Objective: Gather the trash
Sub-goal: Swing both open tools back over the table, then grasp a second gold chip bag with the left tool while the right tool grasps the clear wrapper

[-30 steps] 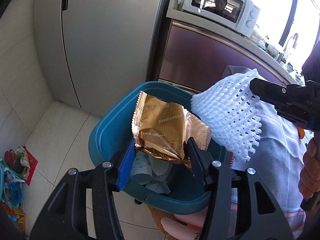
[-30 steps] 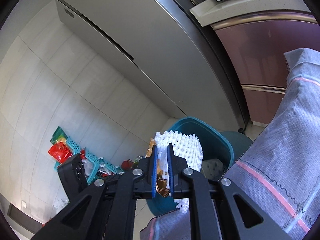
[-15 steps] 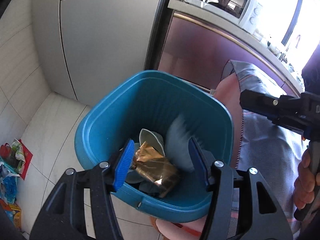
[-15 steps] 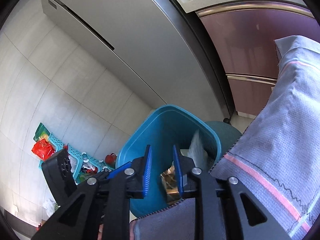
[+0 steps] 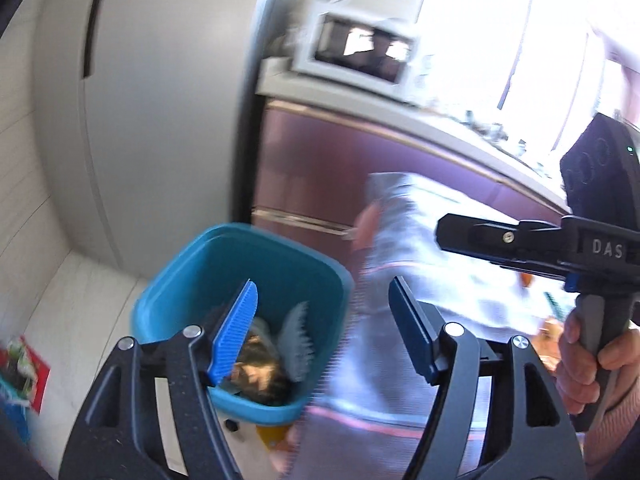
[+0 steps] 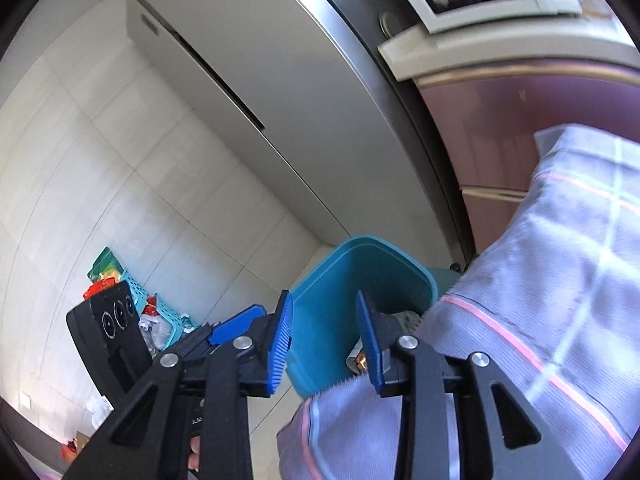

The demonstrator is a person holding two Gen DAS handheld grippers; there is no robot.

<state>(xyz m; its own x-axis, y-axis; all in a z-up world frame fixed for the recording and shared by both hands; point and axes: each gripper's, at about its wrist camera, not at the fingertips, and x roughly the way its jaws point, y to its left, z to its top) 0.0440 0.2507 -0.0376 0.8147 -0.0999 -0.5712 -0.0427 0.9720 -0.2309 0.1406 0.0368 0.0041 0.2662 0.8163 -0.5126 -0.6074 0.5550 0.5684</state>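
Note:
A teal waste bin (image 5: pixel 188 260) stands on the floor below both grippers. Inside it lie a gold snack wrapper (image 5: pixel 260 376) and a white foam fruit net (image 5: pixel 298 340). My left gripper (image 5: pixel 324 328) hangs above and in front of the bin, its jaws opening with nothing between them. My right gripper (image 6: pixel 326 340) also hovers over the bin (image 6: pixel 332 280), jaws opening and empty; a glint of the wrapper (image 6: pixel 362 358) shows by its right finger. In the left wrist view a hand (image 5: pixel 580 360) holds the right gripper's handle at the right.
A grey fridge (image 5: pixel 160 120) stands behind the bin, beside a purple cabinet (image 5: pixel 340 168) with a microwave (image 5: pixel 360 52) on top. A pale checked cloth (image 6: pixel 560 280) hangs right next to the bin. A teal basket of clutter (image 6: pixel 160 316) sits on the tiled floor to the left.
A second ago the left gripper held the gold wrapper and the right the foam net above the bin. Both were let go into it. Both grippers have since drawn back, upward, with wider jaws.

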